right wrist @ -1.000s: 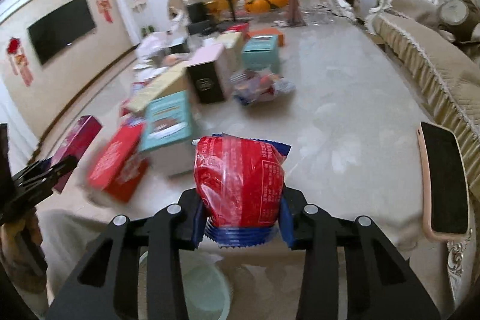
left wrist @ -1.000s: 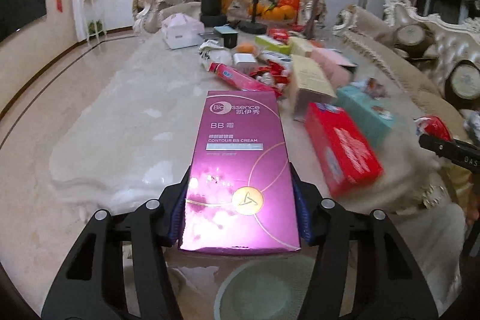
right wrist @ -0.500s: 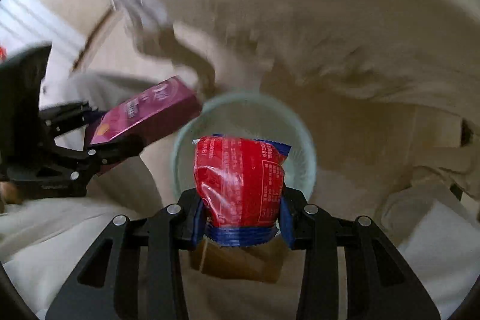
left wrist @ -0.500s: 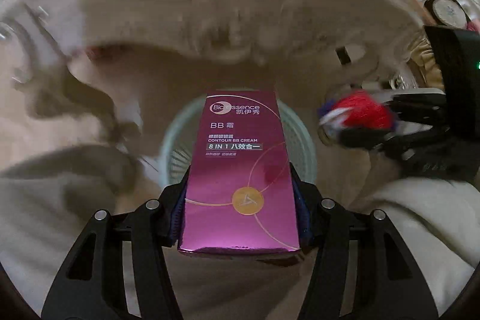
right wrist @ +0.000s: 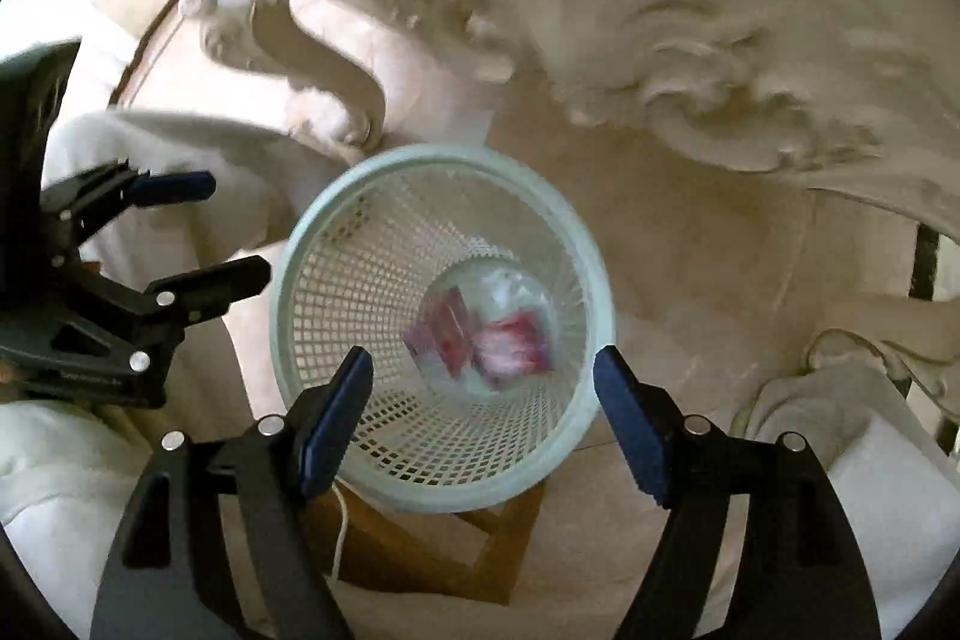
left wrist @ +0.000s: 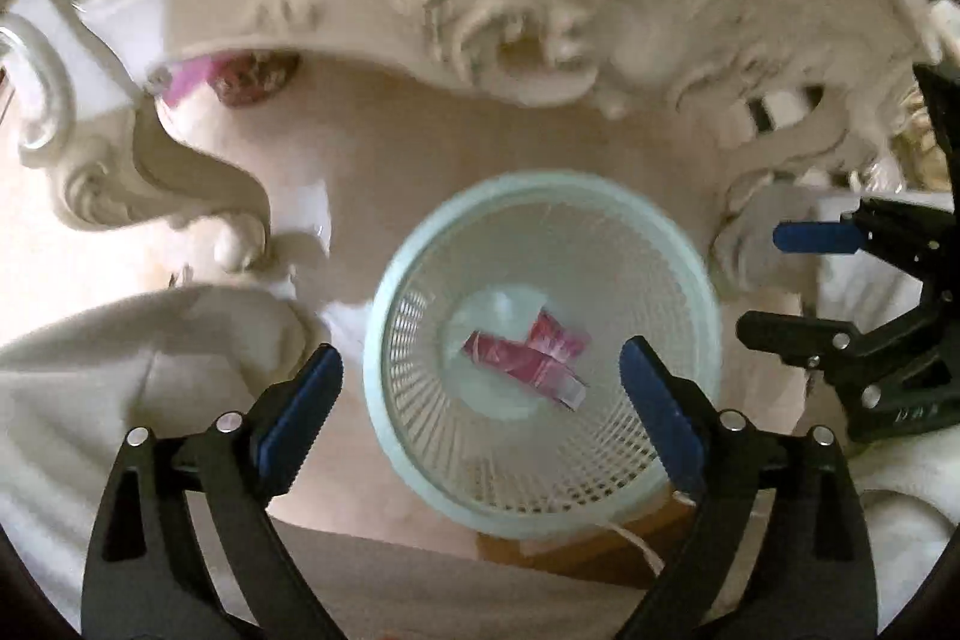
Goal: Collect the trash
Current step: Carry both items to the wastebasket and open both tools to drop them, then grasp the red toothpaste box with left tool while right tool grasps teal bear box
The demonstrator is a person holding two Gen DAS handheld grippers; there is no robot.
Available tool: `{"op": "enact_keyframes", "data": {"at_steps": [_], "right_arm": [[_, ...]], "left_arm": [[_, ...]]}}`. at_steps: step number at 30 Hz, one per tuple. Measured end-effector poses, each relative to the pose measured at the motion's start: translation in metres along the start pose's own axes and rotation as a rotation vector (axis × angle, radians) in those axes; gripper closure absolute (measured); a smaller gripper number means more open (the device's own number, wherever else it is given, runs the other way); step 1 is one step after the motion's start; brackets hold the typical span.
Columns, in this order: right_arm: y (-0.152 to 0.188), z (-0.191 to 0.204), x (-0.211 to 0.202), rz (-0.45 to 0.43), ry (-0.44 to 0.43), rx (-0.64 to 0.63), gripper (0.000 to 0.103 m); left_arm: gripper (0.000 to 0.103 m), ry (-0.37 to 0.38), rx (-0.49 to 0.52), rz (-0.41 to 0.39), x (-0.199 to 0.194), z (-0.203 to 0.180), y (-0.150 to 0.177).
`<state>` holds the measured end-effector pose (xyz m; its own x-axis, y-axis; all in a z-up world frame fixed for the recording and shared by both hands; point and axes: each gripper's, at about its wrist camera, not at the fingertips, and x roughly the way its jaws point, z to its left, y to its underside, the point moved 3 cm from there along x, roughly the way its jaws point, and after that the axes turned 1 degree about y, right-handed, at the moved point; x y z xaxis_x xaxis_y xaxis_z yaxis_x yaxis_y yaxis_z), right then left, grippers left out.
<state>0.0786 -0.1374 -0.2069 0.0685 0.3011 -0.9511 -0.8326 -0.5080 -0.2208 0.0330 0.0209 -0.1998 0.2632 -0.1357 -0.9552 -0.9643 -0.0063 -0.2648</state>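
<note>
bin straight below both my grippers, mouth up | left gripper and right gripper just sprung wide, fingers empty | trash on bin floor (blurred, seemingly box plus packet) | left nearer rim

Home interior: ornate carved table, mesh wastebasket.

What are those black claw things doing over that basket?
A person is tidying up trash. The left gripper and the right gripper hang over a pale green basket on the floor. Their jaws have just been opening and are empty. A pink box and a red wrapper lie at the basket's bottom.
</note>
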Motion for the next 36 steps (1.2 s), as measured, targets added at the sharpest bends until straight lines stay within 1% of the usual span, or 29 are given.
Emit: {"op": "enact_keyframes", "data": {"at_steps": [2,3,4,6,7,9,11,12,13,15,16,20,22,24,26,29,33,36], "right_arm": [[0.005,-0.003,-0.035,-0.072,0.006,0.003,0.031],[0.006,-0.003,-0.045,-0.099,0.007,0.003,0.031],[0.007,-0.005,-0.065,-0.155,0.008,0.003,0.031],[0.005,-0.009,-0.110,-0.294,0.016,0.011,0.031],[0.001,-0.011,-0.123,-0.348,0.023,0.016,0.031],[-0.009,-0.021,-0.161,-0.494,0.066,0.039,0.031],[-0.022,-0.034,-0.178,-0.582,0.108,0.053,0.031],[-0.029,-0.039,-0.183,-0.603,0.127,0.060,0.031],[-0.037,-0.045,-0.186,-0.620,0.134,0.062,0.031],[-0.052,-0.056,-0.191,-0.640,0.143,0.065,0.031],[-0.057,-0.057,-0.189,-0.644,0.145,0.065,0.031],[-0.079,-0.066,-0.185,-0.653,0.141,0.059,0.031],[-0.090,-0.069,-0.185,-0.656,0.148,0.049,0.031],[-0.098,-0.062,-0.179,-0.650,0.137,0.034,0.031],[-0.097,-0.056,-0.184,-0.647,0.135,0.010,0.031],[-0.106,-0.046,-0.181,-0.633,0.153,-0.025,0.031],[-0.115,-0.039,-0.171,-0.608,0.135,-0.053,0.031],[-0.125,-0.038,-0.162,-0.585,0.158,-0.061,0.031]], "left_arm": [[0.009,0.021,-0.021,-0.034,-0.016,0.002,-0.001],[0.009,0.031,-0.036,-0.068,-0.030,0.003,-0.002],[0.009,0.032,-0.044,-0.097,-0.042,0.004,-0.003],[0.009,0.039,-0.049,-0.199,-0.076,0.000,-0.010],[0.009,0.048,-0.046,-0.248,-0.092,-0.006,-0.014],[0.009,0.077,-0.029,-0.360,-0.124,-0.021,-0.028],[0.009,0.073,-0.020,-0.470,-0.150,-0.040,-0.047],[0.009,0.064,-0.012,-0.505,-0.155,-0.046,-0.055],[0.009,0.037,0.005,-0.542,-0.158,-0.055,-0.064],[0.009,-0.013,0.032,-0.579,-0.158,-0.070,-0.086],[0.009,-0.010,0.041,-0.585,-0.156,-0.074,-0.096],[0.009,-0.023,0.031,-0.560,-0.137,-0.086,-0.131],[0.009,-0.030,0.022,-0.556,-0.130,-0.088,-0.134],[0.009,-0.072,0.018,-0.554,-0.122,-0.088,-0.138],[0.009,-0.104,0.017,-0.548,-0.117,-0.083,-0.139],[0.009,-0.095,0.010,-0.544,-0.115,-0.074,-0.140],[0.009,-0.098,0.020,-0.546,-0.113,-0.069,-0.141],[0.009,-0.085,0.021,-0.542,-0.110,-0.066,-0.144]]}}
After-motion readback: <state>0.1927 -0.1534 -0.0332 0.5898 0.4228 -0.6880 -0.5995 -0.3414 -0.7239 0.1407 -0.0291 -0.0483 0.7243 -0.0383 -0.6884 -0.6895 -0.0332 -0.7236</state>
